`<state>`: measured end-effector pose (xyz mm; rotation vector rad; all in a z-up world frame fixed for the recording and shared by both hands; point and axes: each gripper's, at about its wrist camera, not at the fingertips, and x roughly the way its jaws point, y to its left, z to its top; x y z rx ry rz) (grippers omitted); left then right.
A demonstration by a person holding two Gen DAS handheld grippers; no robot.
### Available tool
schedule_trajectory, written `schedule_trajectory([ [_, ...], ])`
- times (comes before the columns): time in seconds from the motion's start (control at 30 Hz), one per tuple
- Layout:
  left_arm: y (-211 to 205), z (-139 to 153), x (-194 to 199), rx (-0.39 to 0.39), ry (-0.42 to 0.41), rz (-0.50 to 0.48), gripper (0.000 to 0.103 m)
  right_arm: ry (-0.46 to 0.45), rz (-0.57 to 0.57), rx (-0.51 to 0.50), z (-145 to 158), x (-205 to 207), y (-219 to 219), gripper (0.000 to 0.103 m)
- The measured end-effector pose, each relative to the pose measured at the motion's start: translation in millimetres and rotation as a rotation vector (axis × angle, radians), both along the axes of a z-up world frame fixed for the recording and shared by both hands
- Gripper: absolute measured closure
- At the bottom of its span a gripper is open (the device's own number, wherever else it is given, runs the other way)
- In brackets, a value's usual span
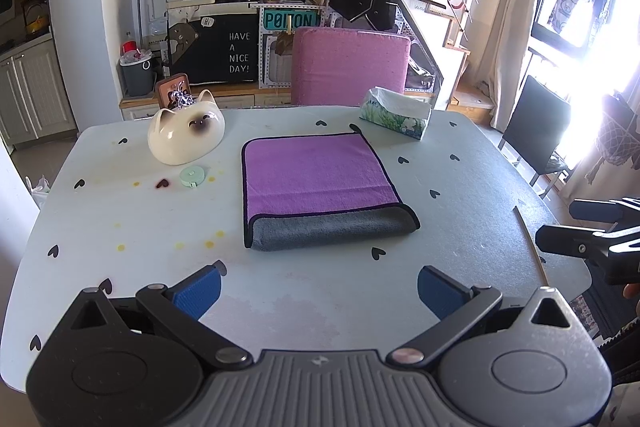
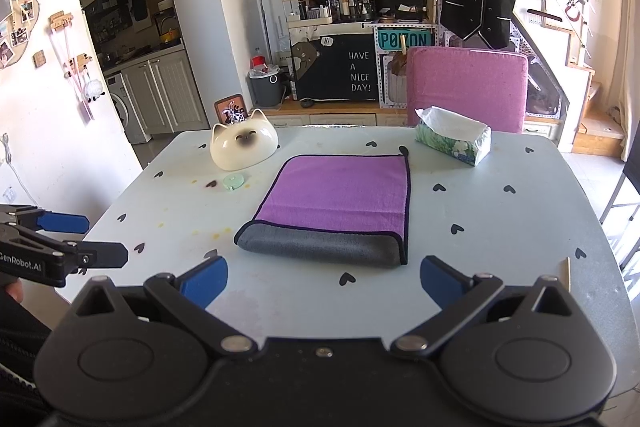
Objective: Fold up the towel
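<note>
Table [image 1: 120, 211]: pale, heart-printed. Towel [image 1: 320, 183] lies flat at its centre, near edge turned over showing grey, suggesting a fold is made. Left gripper [image 1: 319, 290] and right gripper [image 2: 324, 281] hover short of it, fingers spread, holding nothing.

The towel [image 1: 320, 183] lies folded, so the layer beneath its purple face is hidden except for the grey band along the near edge. In the left wrist view the right gripper [image 1: 560, 227] is cut off by the right edge of the frame; only its finger ends show. In the right wrist view the left gripper [image 2: 104, 239] runs off the left edge likewise. The small framed item [image 2: 229, 111] behind the cat-shaped bowl [image 2: 244, 145] is partly covered by it. Bottles on the shelf [image 2: 340, 3] at upper centre are too small to identify.
</note>
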<state>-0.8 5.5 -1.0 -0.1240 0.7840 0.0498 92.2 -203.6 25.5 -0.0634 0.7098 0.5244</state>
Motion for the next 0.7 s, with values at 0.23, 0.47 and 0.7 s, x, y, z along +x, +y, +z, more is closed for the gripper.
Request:
schedule_trajectory([
  [0.23, 1, 0, 0, -0.001, 0.0, 0.001, 0.0, 0.001, 0.002, 0.0, 1, -2, 2, 0.001],
  [0.47, 0, -1, 0, 0.0, 0.001, 0.0, 0.0, 0.0, 0.003, 0.0, -5, -3, 12, 0.001],
  [0.7, -1, -1, 0, -0.001, 0.001, 0.001, 0.0, 0.002, 0.003, 0.001, -4, -4, 11, 0.001],
])
